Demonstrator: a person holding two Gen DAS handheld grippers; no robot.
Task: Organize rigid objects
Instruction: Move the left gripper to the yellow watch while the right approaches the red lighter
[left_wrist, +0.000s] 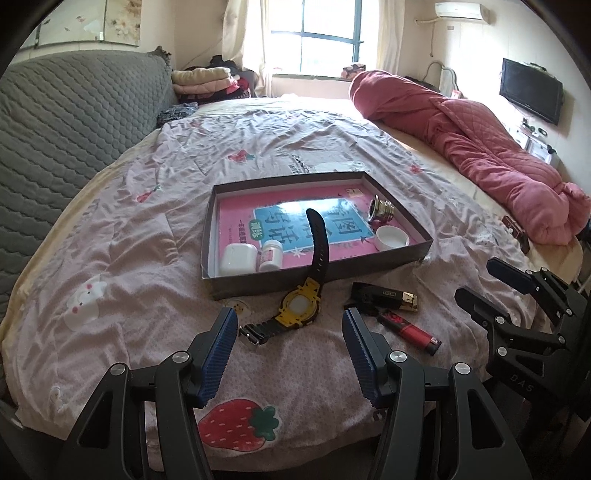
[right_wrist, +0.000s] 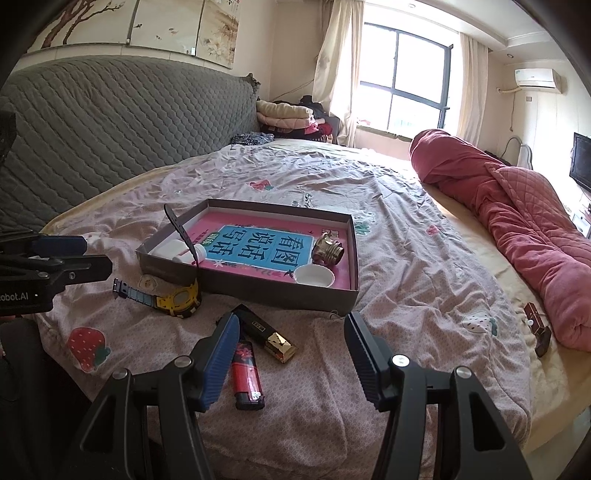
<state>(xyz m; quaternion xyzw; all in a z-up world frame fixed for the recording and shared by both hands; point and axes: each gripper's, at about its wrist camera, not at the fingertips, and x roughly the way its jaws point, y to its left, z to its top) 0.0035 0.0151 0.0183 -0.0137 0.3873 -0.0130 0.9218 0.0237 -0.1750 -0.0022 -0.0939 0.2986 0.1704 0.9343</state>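
Both tools are hovering low over the near edge of the bed (left_wrist: 147, 206), and neither is carrying anything: the left tongs (left_wrist: 290, 356) are standing spread with bare sheet between the blue pads, and the right tongs (right_wrist: 291, 360) are standing spread too, empty. The shallow grey box (left_wrist: 402, 218) is sitting on the rumpled sheet just beyond them, already holding a white case (left_wrist: 238, 258), a small white jar (left_wrist: 270, 254), a white cap (left_wrist: 392, 237) and a brass fitting (right_wrist: 328, 250). Still lying outside it are the yellow watch (left_wrist: 300, 307), whose black strap is leaning up over the box's near wall, a black and gold lighter (right_wrist: 267, 334) and a red lighter (right_wrist: 246, 373) just beside the right tongs' left pad. The watch is looking light but awkward: its case is stiff, its straps are flopping, so pinching across the yellow case is probably safer than taking a strap. The lighters are looking light, hard and smooth, likely slippery; gripping each across its narrow sides near the middle should be holding best. The soft bedding is giving under pressure, so pads may be sinking and snagging cloth. The box's low wall is the edge to clear, and the middle of its floor is offering open room; the pink quilt (left_wrist: 480, 147) is lying well apart to the right.
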